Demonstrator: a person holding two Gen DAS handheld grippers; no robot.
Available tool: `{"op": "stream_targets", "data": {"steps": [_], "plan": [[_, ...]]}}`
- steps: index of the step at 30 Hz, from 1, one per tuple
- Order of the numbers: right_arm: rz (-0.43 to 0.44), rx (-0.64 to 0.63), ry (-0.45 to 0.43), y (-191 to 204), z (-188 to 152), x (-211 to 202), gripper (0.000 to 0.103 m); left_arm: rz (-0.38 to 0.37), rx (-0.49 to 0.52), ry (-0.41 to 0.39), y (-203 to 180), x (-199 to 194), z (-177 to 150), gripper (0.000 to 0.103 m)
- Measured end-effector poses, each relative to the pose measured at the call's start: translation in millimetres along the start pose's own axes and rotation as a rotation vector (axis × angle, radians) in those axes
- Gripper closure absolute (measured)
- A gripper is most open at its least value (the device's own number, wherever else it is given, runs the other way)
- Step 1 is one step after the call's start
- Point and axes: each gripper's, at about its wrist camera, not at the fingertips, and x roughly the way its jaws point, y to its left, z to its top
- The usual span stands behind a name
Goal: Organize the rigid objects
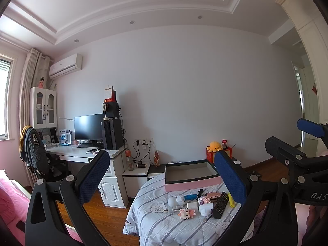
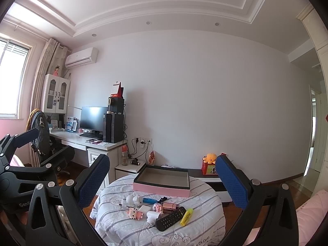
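Left gripper (image 1: 162,176): jaws spread wide, blue pads bare, nothing between them; held level, short of the bed.
Bed (image 2: 114,221): grey-striped white quilt carrying the whole cluster of things.
Pink box (image 2: 162,186): shallow, open-topped, pink walls with dark rim and grey inside; empty, at the far side of the quilt behind the small things.
White figure (image 2: 134,199): round-headed, lying at the cluster's left, a blue tube (image 2: 149,201) touching its right side.
Pink block toy (image 2: 134,213): pixel-like, near front left.
White charger (image 2: 152,216): plug prongs facing forward, just left of the remote.
Black remote (image 2: 171,218): lying slantwise, buttons up.
Yellow highlighter (image 2: 186,216): just beside the remote's right edge.
Right gripper (image 2: 162,176): jaws equally wide apart, gripping nothing, also level.
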Motion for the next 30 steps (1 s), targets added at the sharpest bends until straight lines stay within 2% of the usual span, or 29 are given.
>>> {"op": "stream_targets", "data": {"steps": [30], "plan": [[0.003,-0.002,0.008,5.0,0.2,-1.5,0.000,0.007,-0.001,0.003,4.1,-1.0,-1.8,0.000]]}}
